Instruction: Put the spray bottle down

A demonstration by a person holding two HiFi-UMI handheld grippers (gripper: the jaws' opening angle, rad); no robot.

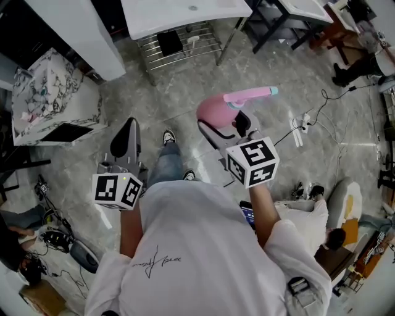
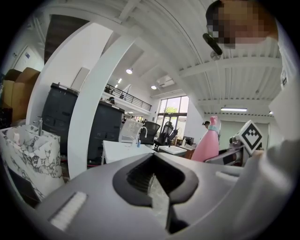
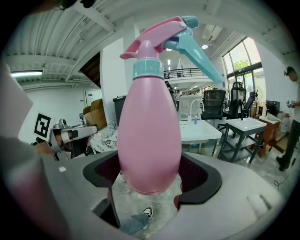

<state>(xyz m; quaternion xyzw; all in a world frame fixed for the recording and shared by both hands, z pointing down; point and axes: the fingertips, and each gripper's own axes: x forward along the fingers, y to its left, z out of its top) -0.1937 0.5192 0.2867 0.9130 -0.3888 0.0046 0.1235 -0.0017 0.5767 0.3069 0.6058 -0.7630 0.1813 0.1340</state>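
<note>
- The pink spray bottle point(image 3: 150, 126) is up in the air, pinched at its fat lower body by the right gripper point(image 3: 150, 180). Its base isn't resting on anything.
- It stands upright along the fingers point(image 3: 199, 176) in the right gripper view, pink trigger head on top and teal nozzle sticking out to the right.
- From the head view the bottle hangs over the marbled grey floor point(image 1: 290, 74), out in front of the person's shoes point(image 1: 168, 136).
- Right fingers are spread wide round the bottle, dark pads pressing both sides.
- The left gripper point(image 2: 157, 183) sits off to the left at about the same height, well apart from the bottle. Its fingers are narrow, pretty much together, with nothing in them.
- A white tabletop point(image 1: 179, 15) sits further ahead, with a wire rack point(image 1: 179, 46) under it.
</note>
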